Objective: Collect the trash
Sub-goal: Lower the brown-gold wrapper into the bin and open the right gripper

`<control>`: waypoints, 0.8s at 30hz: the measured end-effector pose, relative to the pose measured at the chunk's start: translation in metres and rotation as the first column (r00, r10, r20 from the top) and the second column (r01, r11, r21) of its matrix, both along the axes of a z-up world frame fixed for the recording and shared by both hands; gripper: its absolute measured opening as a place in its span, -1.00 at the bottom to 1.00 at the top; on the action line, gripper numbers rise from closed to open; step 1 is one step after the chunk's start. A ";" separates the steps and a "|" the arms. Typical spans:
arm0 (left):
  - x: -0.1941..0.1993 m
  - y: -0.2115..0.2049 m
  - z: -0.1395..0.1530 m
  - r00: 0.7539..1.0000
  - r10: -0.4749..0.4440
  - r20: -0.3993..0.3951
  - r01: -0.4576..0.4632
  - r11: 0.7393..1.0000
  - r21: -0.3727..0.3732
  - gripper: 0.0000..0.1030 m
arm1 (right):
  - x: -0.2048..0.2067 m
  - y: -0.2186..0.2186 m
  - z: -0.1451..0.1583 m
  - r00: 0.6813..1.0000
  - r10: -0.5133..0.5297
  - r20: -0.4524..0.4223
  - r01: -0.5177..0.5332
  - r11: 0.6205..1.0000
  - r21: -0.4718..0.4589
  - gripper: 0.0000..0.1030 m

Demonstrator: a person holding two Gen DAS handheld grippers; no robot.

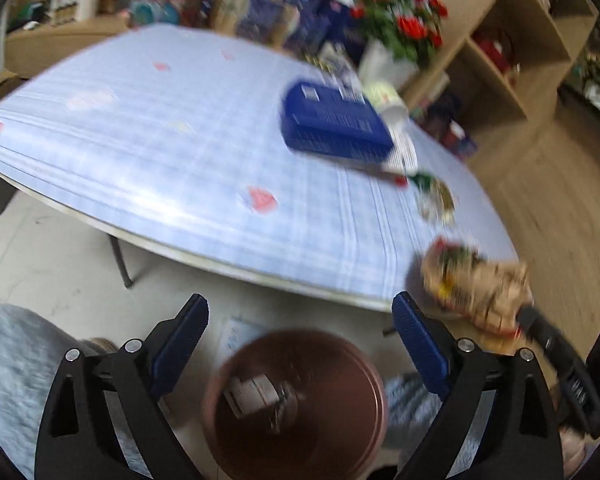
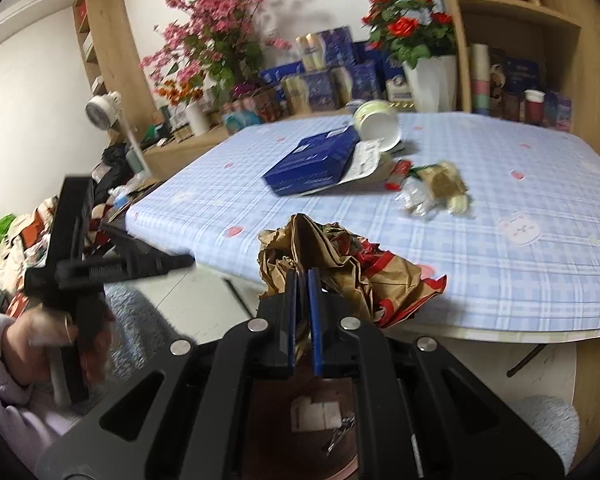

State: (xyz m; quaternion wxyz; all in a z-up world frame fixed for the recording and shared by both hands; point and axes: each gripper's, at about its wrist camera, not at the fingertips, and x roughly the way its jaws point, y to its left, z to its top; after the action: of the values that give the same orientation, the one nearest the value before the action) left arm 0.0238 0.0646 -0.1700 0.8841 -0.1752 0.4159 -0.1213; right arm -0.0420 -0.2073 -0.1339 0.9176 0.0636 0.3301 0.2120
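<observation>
The right gripper [image 2: 302, 280] has its fingers pinched together on a crumpled brown paper bag [image 2: 340, 264], holding it at the near edge of the tabletop [image 2: 520, 272], and the brown bin [image 1: 296, 404] sits on the floor almost straight below, so the drop looks to be down and slightly toward the person. The left gripper [image 1: 300, 320] hangs over that bin with fingers wide apart and empty (a blue box [image 2: 314, 160], a tipped cup [image 2: 376, 126] and wrappers [image 2: 432, 188] lie farther back).
</observation>
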 end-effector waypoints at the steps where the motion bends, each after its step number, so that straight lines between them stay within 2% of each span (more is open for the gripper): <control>1: -0.001 0.007 0.004 1.000 0.020 0.014 -0.020 1.000 -0.005 0.78 | 0.000 0.003 0.000 0.999 0.023 -0.023 -0.023 1.000 0.003 -0.81; 4: -0.007 0.026 0.010 0.997 0.067 0.034 -0.066 0.998 -0.020 0.79 | -0.002 0.015 0.001 0.991 0.102 -0.085 -0.103 0.995 -0.016 -0.81; 8: -0.010 0.035 0.009 0.994 0.101 0.039 -0.100 0.994 -0.033 0.79 | -0.003 0.037 -0.003 0.963 0.190 -0.190 -0.202 0.978 -0.045 -0.81; 14: -0.014 0.038 0.008 0.992 0.110 0.059 -0.109 0.994 -0.025 0.79 | -0.005 0.064 -0.007 0.924 0.271 -0.270 -0.296 0.953 -0.056 -0.81; 19: -0.013 0.047 0.003 0.990 0.131 0.050 -0.130 0.991 -0.035 0.79 | 0.013 0.079 -0.035 0.893 0.281 -0.351 -0.329 0.940 -0.084 -0.81; 24: -0.011 0.051 -0.003 0.989 0.145 0.038 -0.144 0.989 -0.025 0.79 | 0.042 0.097 -0.086 0.836 0.277 -0.474 -0.374 0.919 -0.123 -0.81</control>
State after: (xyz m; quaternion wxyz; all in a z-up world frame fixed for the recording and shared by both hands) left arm 0.0125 0.1156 -0.1733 0.8967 -0.2122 0.3829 -0.0649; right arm -0.0001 -0.1101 -0.2203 0.7685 -0.0441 0.5584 0.3091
